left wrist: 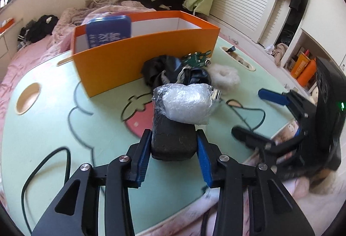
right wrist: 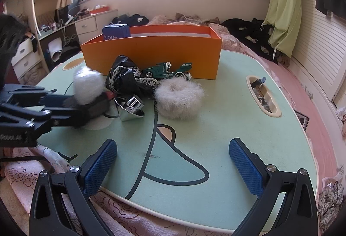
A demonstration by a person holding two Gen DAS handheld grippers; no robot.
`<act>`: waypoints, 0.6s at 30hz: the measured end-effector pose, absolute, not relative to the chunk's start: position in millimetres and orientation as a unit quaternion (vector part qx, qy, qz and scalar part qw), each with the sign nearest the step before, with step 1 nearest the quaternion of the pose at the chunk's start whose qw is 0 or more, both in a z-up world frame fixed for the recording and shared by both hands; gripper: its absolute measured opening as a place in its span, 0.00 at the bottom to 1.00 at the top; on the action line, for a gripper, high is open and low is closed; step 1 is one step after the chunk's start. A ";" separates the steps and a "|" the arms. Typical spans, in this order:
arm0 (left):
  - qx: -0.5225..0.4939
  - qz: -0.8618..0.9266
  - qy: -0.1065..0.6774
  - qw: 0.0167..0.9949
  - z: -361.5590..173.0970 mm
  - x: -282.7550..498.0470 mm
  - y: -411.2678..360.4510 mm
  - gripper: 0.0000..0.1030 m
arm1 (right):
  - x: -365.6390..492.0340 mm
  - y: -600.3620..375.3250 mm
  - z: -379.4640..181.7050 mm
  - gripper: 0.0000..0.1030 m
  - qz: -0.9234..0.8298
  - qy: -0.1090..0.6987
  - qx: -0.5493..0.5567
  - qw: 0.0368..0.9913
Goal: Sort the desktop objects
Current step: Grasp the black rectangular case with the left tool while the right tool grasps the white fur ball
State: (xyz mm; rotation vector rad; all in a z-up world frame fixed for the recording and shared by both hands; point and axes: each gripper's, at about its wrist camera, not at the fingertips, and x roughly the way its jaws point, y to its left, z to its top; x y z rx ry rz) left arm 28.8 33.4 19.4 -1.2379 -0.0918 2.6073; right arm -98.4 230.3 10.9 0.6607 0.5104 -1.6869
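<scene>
While the left gripper (left wrist: 174,145) reaches level above the desk (left wrist: 54,127), its 2 fingers (left wrist: 203,153) clamp a dark block (left wrist: 173,140) wrapped in plastic, short of the orange box (left wrist: 138,58). The right gripper (right wrist: 173,162) hovers low, fingers spread, holding nothing.

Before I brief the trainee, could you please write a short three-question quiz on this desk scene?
1. True or false: the left tool holds a dark block with a plastic-wrapped end.
2. What is already in the orange box? A) toy car B) blue tin C) fluffy ring
3. What state is the right tool in?

Key:
1. True.
2. B, the blue tin; the toy car and fluffy ring are on the table.
3. Open, holding nothing.
</scene>
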 end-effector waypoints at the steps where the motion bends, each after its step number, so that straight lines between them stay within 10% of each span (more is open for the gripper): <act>1: -0.424 0.897 -0.034 0.123 19.2 33.2 30.3 0.40 | -98.1 230.3 10.4 1.00 -0.725 0.219 0.284 0.588; 18: -0.429 0.887 -0.086 0.148 35.9 38.9 10.9 0.39 | -123.3 182.2 45.9 0.77 -0.740 0.220 0.319 0.550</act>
